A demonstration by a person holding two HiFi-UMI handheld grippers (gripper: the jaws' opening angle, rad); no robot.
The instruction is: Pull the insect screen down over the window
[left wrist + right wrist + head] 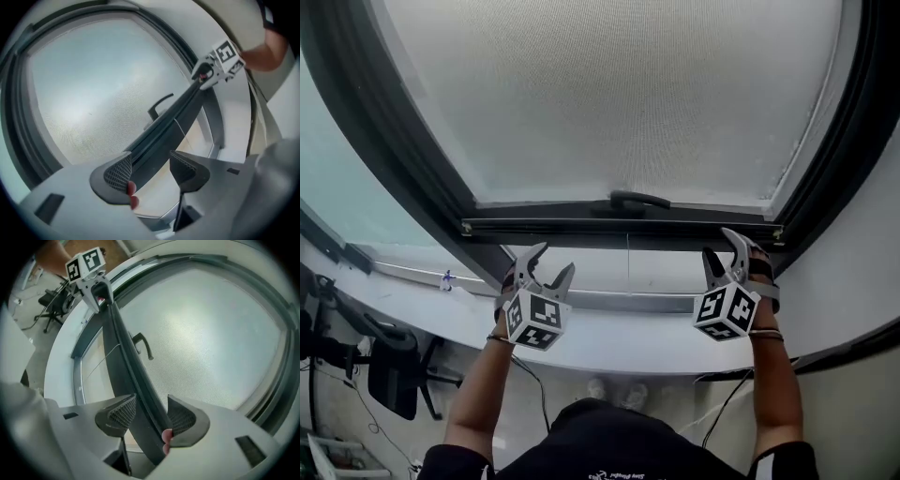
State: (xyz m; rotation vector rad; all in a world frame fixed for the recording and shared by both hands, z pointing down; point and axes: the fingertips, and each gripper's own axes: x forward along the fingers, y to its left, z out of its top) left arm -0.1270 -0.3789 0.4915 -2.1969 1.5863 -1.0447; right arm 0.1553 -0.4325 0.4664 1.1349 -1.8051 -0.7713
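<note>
Two hand-held grippers (553, 260) (722, 246), one insect screen (619, 94), one handle (637, 200)

The bottom bar (534, 228) of the insect screen (619, 94) is spanning the window frame (408, 155), its handle (639, 200) sitting midway. The left tongs (551, 261) are hanging just below the bar's left part; the right tongs (724, 247) are straddling its right end.
</note>
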